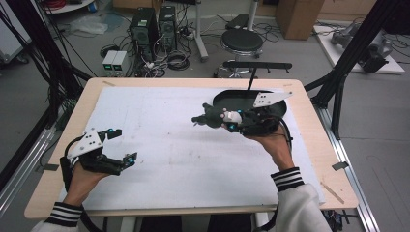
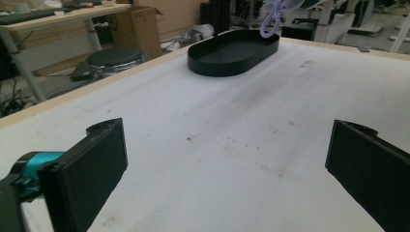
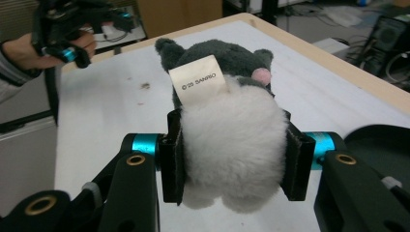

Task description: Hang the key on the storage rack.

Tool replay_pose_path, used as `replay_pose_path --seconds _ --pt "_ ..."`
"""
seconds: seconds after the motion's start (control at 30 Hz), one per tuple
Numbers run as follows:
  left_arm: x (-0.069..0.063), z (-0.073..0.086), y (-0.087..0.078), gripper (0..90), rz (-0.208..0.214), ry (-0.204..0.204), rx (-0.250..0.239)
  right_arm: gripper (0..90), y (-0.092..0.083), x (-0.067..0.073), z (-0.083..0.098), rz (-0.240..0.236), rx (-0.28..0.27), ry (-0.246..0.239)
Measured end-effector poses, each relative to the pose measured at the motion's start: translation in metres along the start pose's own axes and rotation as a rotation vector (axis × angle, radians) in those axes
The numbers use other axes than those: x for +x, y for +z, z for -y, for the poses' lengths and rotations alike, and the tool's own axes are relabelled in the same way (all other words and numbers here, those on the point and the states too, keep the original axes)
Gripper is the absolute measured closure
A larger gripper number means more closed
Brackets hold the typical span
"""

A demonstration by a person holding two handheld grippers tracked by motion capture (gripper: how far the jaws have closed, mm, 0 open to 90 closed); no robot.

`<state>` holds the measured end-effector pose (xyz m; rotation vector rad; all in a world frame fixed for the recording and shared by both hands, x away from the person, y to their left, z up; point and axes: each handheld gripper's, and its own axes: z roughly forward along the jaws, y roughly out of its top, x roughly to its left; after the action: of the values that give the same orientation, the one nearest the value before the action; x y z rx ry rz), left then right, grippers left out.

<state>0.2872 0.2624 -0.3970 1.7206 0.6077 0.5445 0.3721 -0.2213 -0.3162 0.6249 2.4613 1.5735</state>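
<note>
A plush toy [image 1: 211, 117] with a dark grey head and a white body [image 3: 232, 145] hangs above the white mat, left of the black oval tray [image 1: 227, 100]. My right gripper [image 1: 231, 122] is shut on its white body, one pad pressing each side, and a paper tag sticks up from its back. In the right gripper view the tray's rim [image 3: 382, 140] lies at the right. My left gripper [image 1: 122, 144] is low over the mat's near left part, open, nothing between its jaws. The left gripper view has that gripper [image 2: 227, 164] facing the tray [image 2: 232, 50] across the bare mat.
A white mat [image 1: 169, 154] covers most of the wooden table [image 1: 314, 140]. Behind the table stand a black stool [image 1: 241, 41], computer towers [image 1: 152, 26] and loose cables. Black frame posts [image 1: 355, 48] rise at both sides.
</note>
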Motion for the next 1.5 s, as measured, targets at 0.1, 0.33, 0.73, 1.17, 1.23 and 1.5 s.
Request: replay_pose_path --seconds 0.1,0.33,0.73,1.17,1.23,1.5 --pt "-0.002 0.012 -0.006 1.7 -0.031 -0.019 -0.024 53.7 -0.005 -0.003 0.000 0.039 -0.008 0.024" --pt "-0.006 0.032 -0.016 1.7 -0.104 -0.046 -0.048 53.7 -0.022 -0.017 0.004 0.162 -0.043 0.100" --pt "-0.008 0.055 -0.022 1.7 -0.175 -0.086 -0.070 53.7 -0.046 -0.035 0.006 0.324 -0.078 0.152" --pt "-0.006 0.059 -0.027 1.7 -0.196 -0.119 -0.113 53.7 -0.067 -0.048 0.004 0.458 -0.085 0.174" --pt "-0.006 0.059 -0.027 1.7 -0.198 -0.116 -0.115 53.7 -0.070 -0.049 0.004 0.474 -0.084 0.177" --pt "-0.007 0.060 -0.028 1.7 -0.210 -0.106 -0.125 53.7 -0.082 -0.057 0.006 0.529 -0.097 0.198"
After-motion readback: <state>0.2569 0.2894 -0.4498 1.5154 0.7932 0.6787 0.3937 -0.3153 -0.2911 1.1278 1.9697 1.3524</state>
